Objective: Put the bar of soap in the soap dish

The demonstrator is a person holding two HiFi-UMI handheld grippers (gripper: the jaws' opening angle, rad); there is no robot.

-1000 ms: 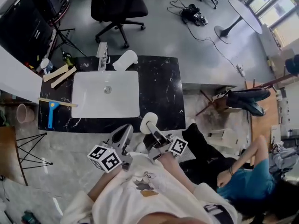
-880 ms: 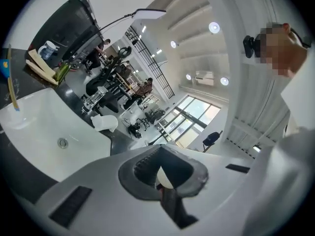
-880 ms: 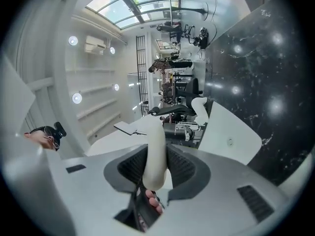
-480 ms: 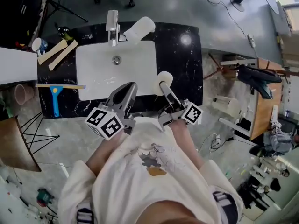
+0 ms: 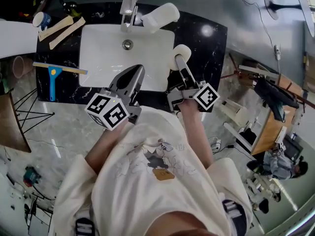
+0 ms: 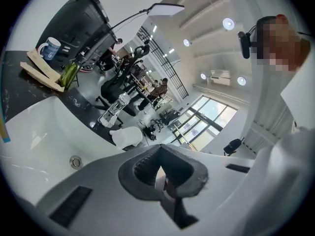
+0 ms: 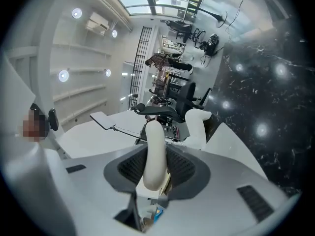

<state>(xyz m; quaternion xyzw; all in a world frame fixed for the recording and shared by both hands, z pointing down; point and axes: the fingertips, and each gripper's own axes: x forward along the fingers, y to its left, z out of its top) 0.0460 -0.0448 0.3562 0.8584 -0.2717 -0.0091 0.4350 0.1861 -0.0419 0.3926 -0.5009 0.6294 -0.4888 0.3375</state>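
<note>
A cream oval bar of soap (image 5: 181, 51) stands on edge between the jaws of my right gripper (image 5: 180, 59), which is shut on it over the black counter just right of the sink. In the right gripper view the soap (image 7: 156, 154) fills the gap between the pads. The white soap dish (image 5: 160, 15) lies on the counter behind the basin, right of the faucet (image 5: 129, 6); it also shows as the white soap dish (image 7: 196, 126) ahead of the soap. My left gripper (image 5: 136, 72) hangs over the basin's front part, jaws together and empty.
The white basin (image 5: 101, 58) is set in the black marble counter (image 5: 209, 48). On the left of the counter lie a blue scraper (image 5: 52, 79), wooden pieces (image 5: 61, 28), a mug (image 5: 40, 19) and a green bottle (image 5: 72, 7). The floor has chairs and clutter.
Both grippers have moved forward from in front of the counter's near edge: the left one is now over the basin, the right one over the counter with the soap still held.
</note>
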